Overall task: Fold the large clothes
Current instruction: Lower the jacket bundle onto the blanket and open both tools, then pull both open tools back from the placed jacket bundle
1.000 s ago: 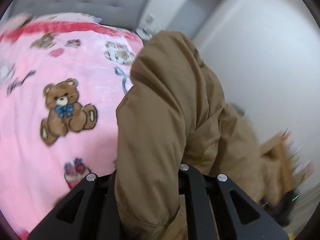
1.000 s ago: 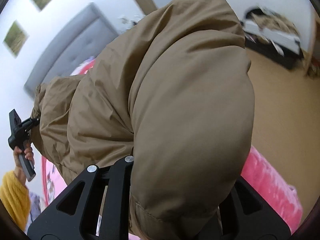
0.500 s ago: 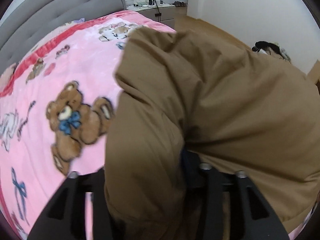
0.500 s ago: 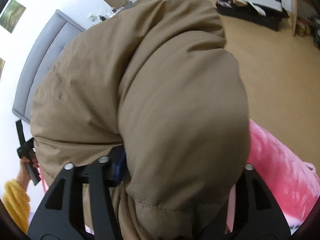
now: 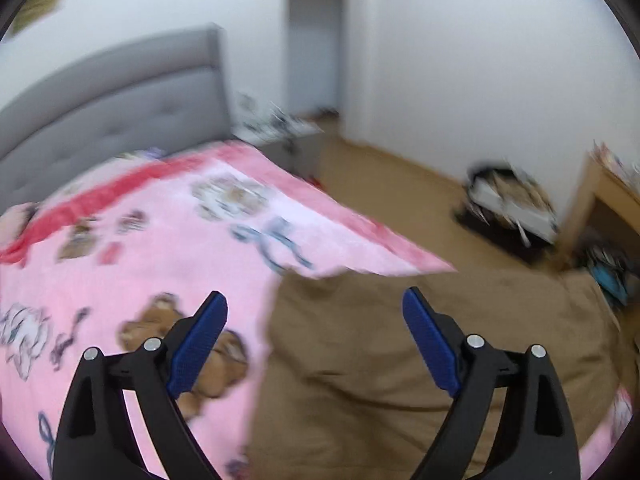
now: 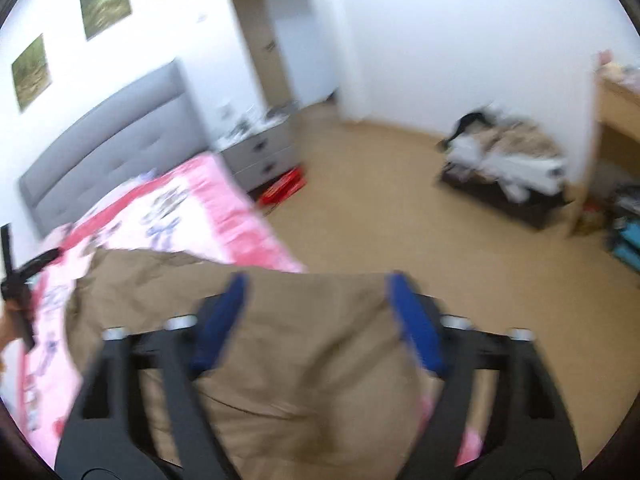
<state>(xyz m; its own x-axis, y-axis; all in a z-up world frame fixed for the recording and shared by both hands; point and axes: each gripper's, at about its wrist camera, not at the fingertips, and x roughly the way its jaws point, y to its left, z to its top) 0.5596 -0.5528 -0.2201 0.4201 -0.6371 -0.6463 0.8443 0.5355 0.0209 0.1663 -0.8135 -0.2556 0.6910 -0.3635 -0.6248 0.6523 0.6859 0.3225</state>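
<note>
A large tan padded jacket (image 5: 360, 360) lies spread on the pink teddy-bear blanket (image 5: 140, 260) at the bed's near right part. My left gripper (image 5: 314, 296) hovers above the jacket's left edge. Its jaws are opening wide and nothing is between the blue pads (image 5: 200, 340). In the right wrist view the jacket (image 6: 312, 340) lies under my right gripper (image 6: 316, 280). That gripper's jaws are closing, apart from the cloth, and grip nothing. The left gripper's black body (image 6: 16, 280) shows at the left edge, held by a hand. Both views are motion-blurred.
A grey padded headboard (image 5: 100, 100) stands at the bed's far end, with a grey nightstand (image 6: 260, 152) beside it. A red box (image 6: 284, 188) sits on the tan floor. An open case heaped with clothes (image 6: 504, 160) and a wooden desk (image 6: 616, 112) stand at the right.
Both grippers were shut on the raised jacket. They have opened and let it go, and it now lies flat on the bed. Both grippers have drawn back above it.
</note>
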